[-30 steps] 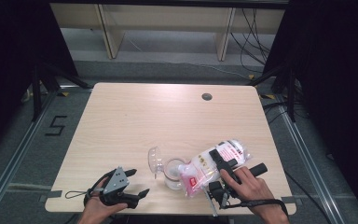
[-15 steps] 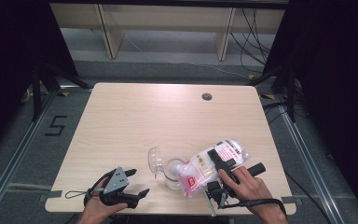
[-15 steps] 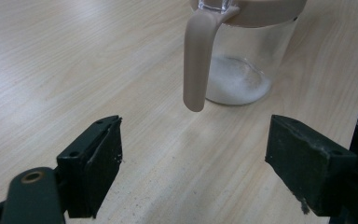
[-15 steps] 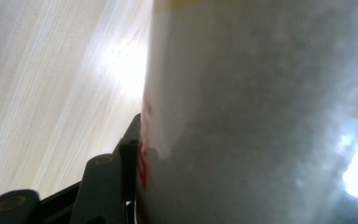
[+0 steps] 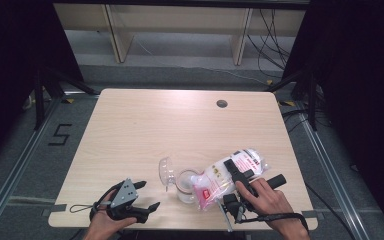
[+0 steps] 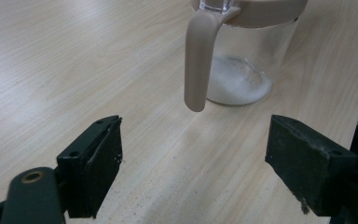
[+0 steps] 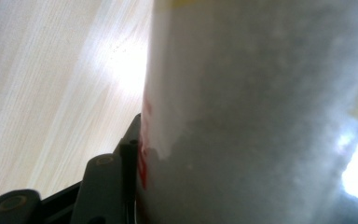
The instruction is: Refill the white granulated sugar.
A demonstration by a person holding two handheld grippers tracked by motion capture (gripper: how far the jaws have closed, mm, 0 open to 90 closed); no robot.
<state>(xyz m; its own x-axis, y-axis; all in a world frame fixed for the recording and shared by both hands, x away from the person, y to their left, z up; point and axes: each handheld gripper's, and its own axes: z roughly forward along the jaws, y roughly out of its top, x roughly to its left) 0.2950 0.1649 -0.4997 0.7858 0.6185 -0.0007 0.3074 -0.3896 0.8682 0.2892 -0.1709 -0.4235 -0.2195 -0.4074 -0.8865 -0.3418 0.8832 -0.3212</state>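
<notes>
A clear jug (image 5: 185, 184) with a beige rim stands near the table's front edge, its clear lid (image 5: 166, 171) flipped open to the left. In the left gripper view the jug (image 6: 247, 56) has a beige handle (image 6: 197, 60) and a little white powder (image 6: 235, 86) on its bottom. My right gripper (image 5: 236, 175) is shut on a clear bag of white powder (image 5: 225, 177) with red print, tilted so its lower end is at the jug's mouth. The bag (image 7: 261, 116) presses against one finger (image 7: 105, 186). My left gripper (image 5: 149, 195) rests open on the table left of the jug, nothing between its jaws.
The light wooden table (image 5: 180, 125) has a round cable hole (image 5: 222, 103) at the back right. Metal floor rails run along both sides of the table. Shelving stands behind it.
</notes>
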